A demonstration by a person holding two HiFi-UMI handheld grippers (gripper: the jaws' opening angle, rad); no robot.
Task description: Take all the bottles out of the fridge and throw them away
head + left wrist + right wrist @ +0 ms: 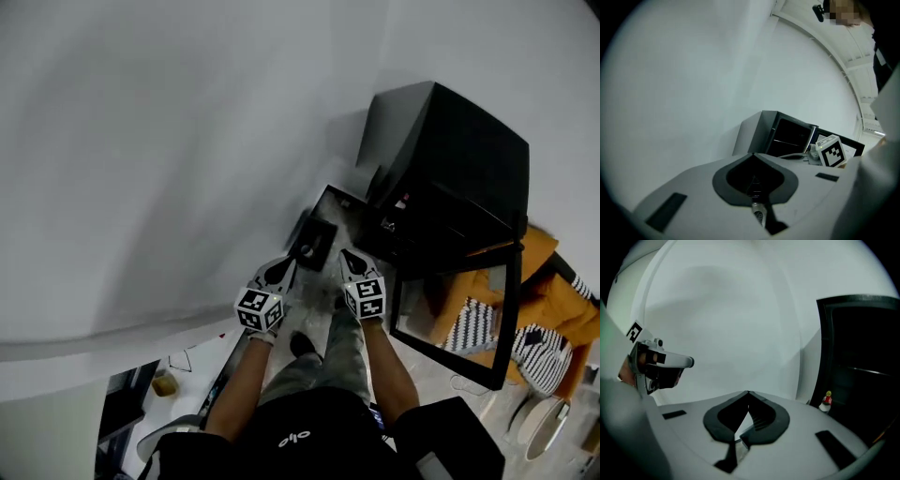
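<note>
My left gripper (291, 262) and my right gripper (344, 253) are held side by side in front of me, both shut and empty. In the left gripper view the jaws (752, 154) meet at a point with nothing between them. The right gripper (748, 392) looks the same in its own view. A black fridge (450, 159) stands ahead to the right with its glass door (459, 319) swung open. One small bottle (826, 401) with a yellow cap and red label shows at the fridge's lower left edge. The fridge interior is too dark to make out.
A small black bin-like box (314, 239) sits on the floor just beyond the grippers. A white wall (187, 141) fills the left and far side. Orange and striped fabric (548, 309) lies right of the door. A dark box (450, 436) is near my right leg.
</note>
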